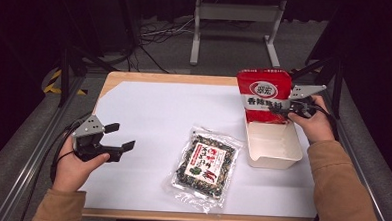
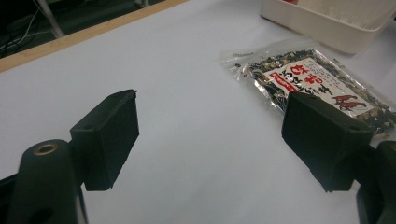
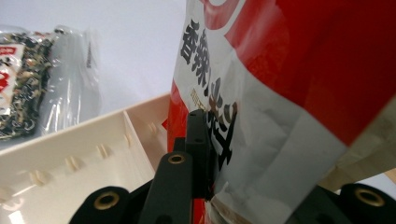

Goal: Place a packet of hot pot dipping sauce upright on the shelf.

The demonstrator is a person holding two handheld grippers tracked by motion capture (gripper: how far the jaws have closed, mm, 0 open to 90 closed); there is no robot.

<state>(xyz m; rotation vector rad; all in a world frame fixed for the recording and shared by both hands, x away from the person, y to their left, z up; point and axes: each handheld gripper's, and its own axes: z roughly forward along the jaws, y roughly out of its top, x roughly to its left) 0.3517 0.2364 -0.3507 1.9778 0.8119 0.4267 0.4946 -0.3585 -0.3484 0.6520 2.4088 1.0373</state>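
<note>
Red snack bag [image 1: 263, 93] is held upright in right claw [image 1: 282, 110], clamped on it, over cream bin [image 1: 274, 144] at worktop's [image 1: 154, 108] right edge. Left claw [image 1: 117, 137], spread wide w/ nothing between, is held nr left edge.

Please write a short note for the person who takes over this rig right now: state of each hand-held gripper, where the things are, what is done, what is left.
Right hand-held gripper: shut on the red and white snack bag, holding it upright above the far end of the cream plastic bin.
Left hand-held gripper: open, nothing between its jaws, near the left edge of the white table sheet.
Clear flat packet of dark mixed seasoning: lying on the sheet, just left of the bin.
Done: red bag picked up and brought over the bin.
Left, probably: lower and release the bag into the bin; the clear packet likely goes next.
</note>
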